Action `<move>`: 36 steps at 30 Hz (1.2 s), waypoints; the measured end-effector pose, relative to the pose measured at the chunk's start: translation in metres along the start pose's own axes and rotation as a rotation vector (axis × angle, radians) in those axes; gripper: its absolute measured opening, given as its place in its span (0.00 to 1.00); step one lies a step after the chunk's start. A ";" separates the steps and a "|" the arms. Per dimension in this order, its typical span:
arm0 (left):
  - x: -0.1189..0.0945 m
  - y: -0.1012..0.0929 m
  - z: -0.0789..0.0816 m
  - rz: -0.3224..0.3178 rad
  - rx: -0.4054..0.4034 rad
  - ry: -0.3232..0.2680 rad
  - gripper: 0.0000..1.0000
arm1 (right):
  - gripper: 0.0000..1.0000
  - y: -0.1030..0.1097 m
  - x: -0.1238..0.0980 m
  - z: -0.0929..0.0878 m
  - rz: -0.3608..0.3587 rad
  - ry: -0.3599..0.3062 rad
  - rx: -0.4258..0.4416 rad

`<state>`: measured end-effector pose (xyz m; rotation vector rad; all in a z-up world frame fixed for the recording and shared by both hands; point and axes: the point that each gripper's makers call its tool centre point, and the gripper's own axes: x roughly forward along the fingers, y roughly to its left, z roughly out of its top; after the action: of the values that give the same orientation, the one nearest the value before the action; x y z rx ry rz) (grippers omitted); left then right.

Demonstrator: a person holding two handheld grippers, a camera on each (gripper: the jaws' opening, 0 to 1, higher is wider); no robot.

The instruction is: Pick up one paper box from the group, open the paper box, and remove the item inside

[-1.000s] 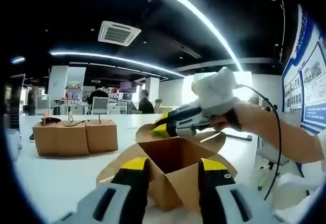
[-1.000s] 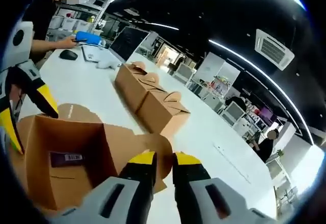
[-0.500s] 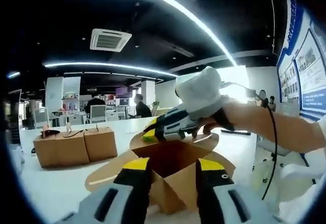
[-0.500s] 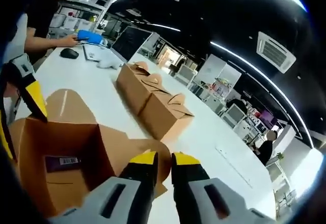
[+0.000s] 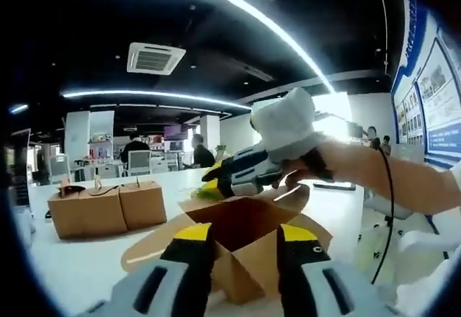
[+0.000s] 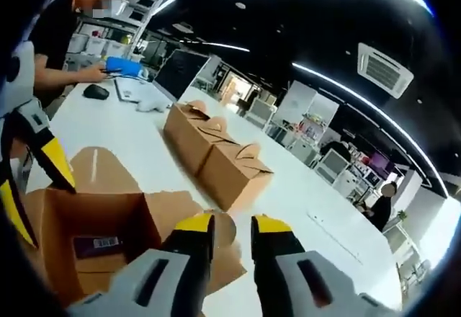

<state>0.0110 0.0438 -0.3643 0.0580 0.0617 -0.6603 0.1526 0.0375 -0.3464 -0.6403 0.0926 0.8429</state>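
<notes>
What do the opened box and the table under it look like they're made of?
Opened box: plain brown kraft paperboard, matte, with thin creased flaps; the closed boxes behind look the same. Table: smooth white top, probably laminate, given its faint sheen.

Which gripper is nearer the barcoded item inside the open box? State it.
Left. Its tips flank the open box's near wall beside the barcoded item; the right gripper sits over a side flap, farther off.

The brown paper box (image 6: pixel 94 238) stands upright on the white table with all flaps spread open, a dark barcode-labelled item (image 6: pixel 96 245) lying flat inside on its bottom.
</notes>
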 end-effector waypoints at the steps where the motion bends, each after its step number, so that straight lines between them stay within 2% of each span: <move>1: 0.000 0.000 0.000 0.001 0.000 -0.002 0.36 | 0.26 0.001 -0.001 0.003 0.003 -0.005 -0.008; 6: 0.002 0.000 0.000 0.011 0.002 -0.009 0.36 | 0.27 0.002 -0.010 0.020 0.016 -0.028 -0.048; 7: 0.003 0.000 0.000 0.014 0.003 -0.010 0.36 | 0.27 0.006 -0.018 0.025 0.015 -0.040 -0.053; 13: 0.005 0.002 0.000 0.035 0.003 -0.014 0.36 | 0.27 0.015 -0.034 0.038 0.019 -0.079 -0.062; 19: 0.006 0.001 0.001 0.051 0.001 -0.017 0.36 | 0.27 0.021 -0.049 0.055 0.046 -0.122 -0.049; 24: 0.005 -0.004 0.001 0.058 0.001 -0.020 0.36 | 0.27 0.028 -0.073 0.063 0.051 -0.184 0.019; 29: 0.005 -0.002 0.001 0.074 0.014 -0.017 0.36 | 0.27 0.028 -0.092 0.056 0.052 -0.237 0.149; 33: 0.005 -0.005 0.002 0.082 0.014 -0.020 0.36 | 0.27 0.029 -0.102 0.043 0.052 -0.241 0.183; 36: 0.005 -0.007 0.005 0.080 0.043 -0.039 0.36 | 0.27 0.030 -0.106 0.036 0.054 -0.241 0.202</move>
<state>0.0102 0.0349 -0.3601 0.0882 0.0073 -0.5825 0.0533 0.0015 -0.2978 -0.3456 -0.0233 0.9432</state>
